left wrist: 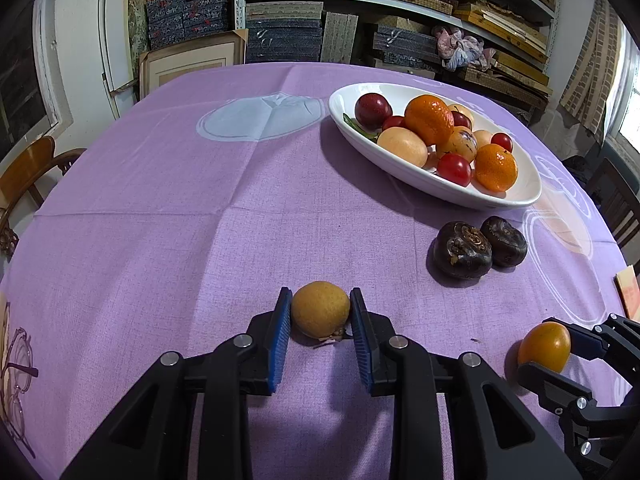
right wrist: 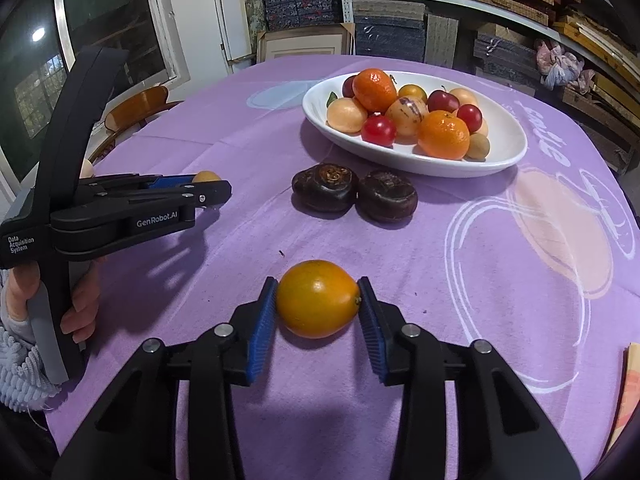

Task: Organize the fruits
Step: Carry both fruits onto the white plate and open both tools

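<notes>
- Left tongs point(left wrist: 320, 312) pinch a small tan-yellow fruit point(left wrist: 320, 309) across its widest part, blue ribbed pads touching both sides; the fruit sits low at the surface point(left wrist: 160, 200), near its front edge, and whether it is lifted clear I cannot tell
- Right tongs point(right wrist: 318, 300) pinch a glossy orange fruit point(right wrist: 317, 299) end to end, one pad pressing close by its stem dimple; it too is right at the purple cloth
- Both fruits look light, round and firm; the orange one's smooth skin is likely slippery, so a hold across the middle, with the pads square to the widest part, seems safest against squirting out
- Tan fruit has a duller, rougher skin and should grip well, though hard squeezing could bruise it
- White bowl point(right wrist: 500, 160) already holds many fruits, well beyond both tongs; new ones probably want setting into a gap, not dropping
- Two dark fruits point(right wrist: 354, 194) lie touching each other just in front of the bowl, untouched
</notes>
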Demonstrator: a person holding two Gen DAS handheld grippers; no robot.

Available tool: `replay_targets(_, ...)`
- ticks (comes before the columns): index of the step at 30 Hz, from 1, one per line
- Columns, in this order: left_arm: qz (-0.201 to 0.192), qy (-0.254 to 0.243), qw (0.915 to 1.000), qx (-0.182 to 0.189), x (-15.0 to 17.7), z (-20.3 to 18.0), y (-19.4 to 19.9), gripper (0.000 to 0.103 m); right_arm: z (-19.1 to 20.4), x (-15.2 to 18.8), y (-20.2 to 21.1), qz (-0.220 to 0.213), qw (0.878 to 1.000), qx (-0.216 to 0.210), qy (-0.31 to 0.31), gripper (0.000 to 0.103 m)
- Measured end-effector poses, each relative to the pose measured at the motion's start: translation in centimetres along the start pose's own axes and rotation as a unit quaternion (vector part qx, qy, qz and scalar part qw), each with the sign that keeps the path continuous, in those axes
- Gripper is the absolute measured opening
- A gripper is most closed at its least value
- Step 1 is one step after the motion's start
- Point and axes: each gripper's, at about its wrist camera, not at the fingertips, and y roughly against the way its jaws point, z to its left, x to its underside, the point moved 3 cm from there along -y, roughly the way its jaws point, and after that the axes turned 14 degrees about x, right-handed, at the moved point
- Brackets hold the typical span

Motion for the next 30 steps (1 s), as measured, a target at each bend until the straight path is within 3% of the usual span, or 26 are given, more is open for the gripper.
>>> replay_targets(8, -0.002, -0.003, 0.9999, 0.014, 0.3, -0.5, 0.1, 0.029, -1.7, 0.8, 1.1, -0.005, 1.000, 0.006, -0.029, 0.040)
replay_targets(12, -0.022, -0.021, 0.9976, 0.062, 0.2, -2.2, 1.5, 0.029, -2.9, 0.9, 2.4, -0.017, 0.999, 0.014, -0.041, 0.040)
replay_targets(16, -0.031, -0.039, 0.9950, 0.087, -0.3, -3.8, 2.5, 0.029, -4.3, 0.1, 3.8, -0.035, 0.998, 0.027, -0.048, 0.039)
replay_targets(24, -0.056, -0.078, 0.9948, 0.031, -6.3, -5.7, 2.9, 0.029, -6.5, -6.3, 6.6, -0.098, 0.992, 0.073, -0.038, 0.039)
replay_targets(30, -0.076, -0.097, 0.9922, 0.021, -12.7, -7.2, 2.2, 0.029, -8.7, -12.7, 6.7, -0.129, 0.986, 0.093, -0.049, 0.039)
